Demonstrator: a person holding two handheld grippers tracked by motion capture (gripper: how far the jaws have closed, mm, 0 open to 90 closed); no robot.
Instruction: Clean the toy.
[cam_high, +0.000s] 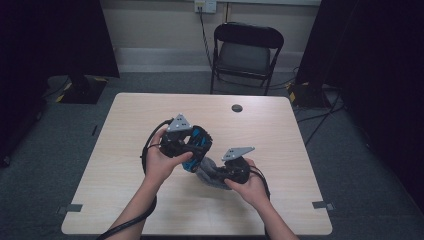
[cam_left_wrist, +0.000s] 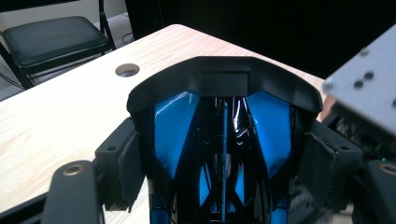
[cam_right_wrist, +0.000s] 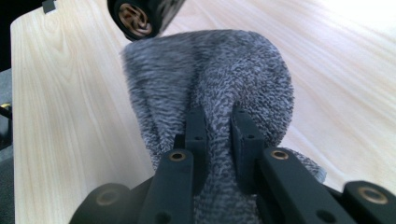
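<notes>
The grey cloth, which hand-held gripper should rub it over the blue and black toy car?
Right: the right hand-held gripper already pinches the grey cloth; the left hand-held gripper is clamped on the toy car.

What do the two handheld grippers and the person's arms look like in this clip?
Both are black: the left gripper and the right gripper each carry a grey three-cornered plate with small holes on top, and a black cable trails from each. Their jaws are black with brass-coloured screw inserts and dark pads. The forearms are bare; no sleeves show.
</notes>
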